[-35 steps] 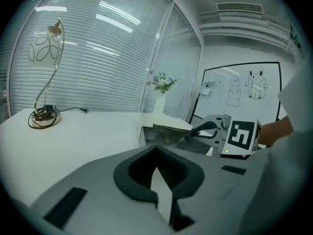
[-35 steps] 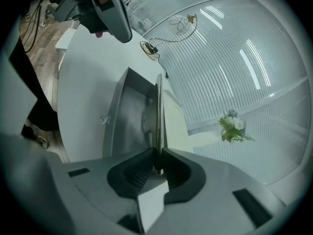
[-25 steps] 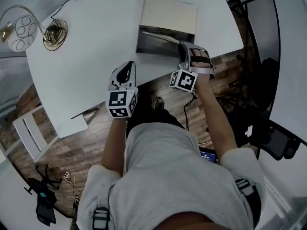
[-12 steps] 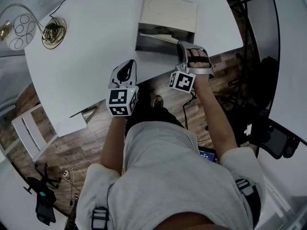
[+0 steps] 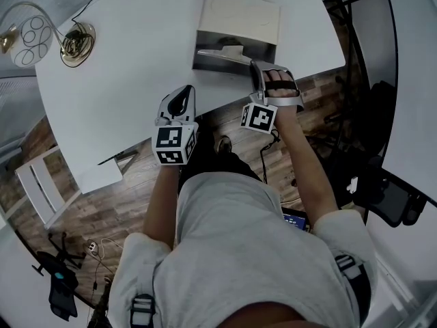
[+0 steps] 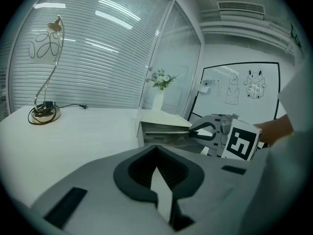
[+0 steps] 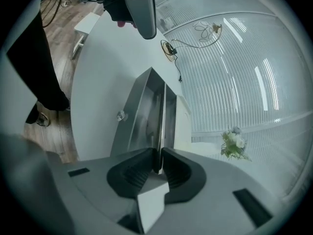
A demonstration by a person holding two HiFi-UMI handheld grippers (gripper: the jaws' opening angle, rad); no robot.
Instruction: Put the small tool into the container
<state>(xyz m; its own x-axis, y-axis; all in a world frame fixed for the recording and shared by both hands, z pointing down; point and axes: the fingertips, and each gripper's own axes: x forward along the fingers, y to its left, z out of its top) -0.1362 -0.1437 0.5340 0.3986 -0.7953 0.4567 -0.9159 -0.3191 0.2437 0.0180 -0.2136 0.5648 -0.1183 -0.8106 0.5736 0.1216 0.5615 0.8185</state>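
A white box container point(image 5: 239, 19) stands on the white table point(image 5: 123, 67) with its grey drawer point(image 5: 217, 59) pulled out toward me. My right gripper point(image 5: 258, 74) is shut on a thin flat metal tool point(image 5: 224, 52) and holds it lengthwise over the open drawer. In the right gripper view the tool point(image 7: 160, 126) runs edge-on from the shut gripper point(image 7: 157, 164) along the drawer point(image 7: 139, 119). My left gripper point(image 5: 179, 103) hovers at the table's front edge, left of the drawer, shut on nothing point(image 6: 157, 153). Its view shows the container point(image 6: 164, 117) and the tool point(image 6: 168, 127) ahead.
A curved desk lamp point(image 5: 76, 43) with its cable sits at the table's far left. A small round knob point(image 7: 120, 115) sticks out of the drawer front. A white chair point(image 5: 41, 183) stands on the wooden floor at the left. Flowers in a vase point(image 6: 160, 82) stand behind the container.
My right gripper has rolled slightly with the tool over the drawer. The left gripper has stayed where it was.
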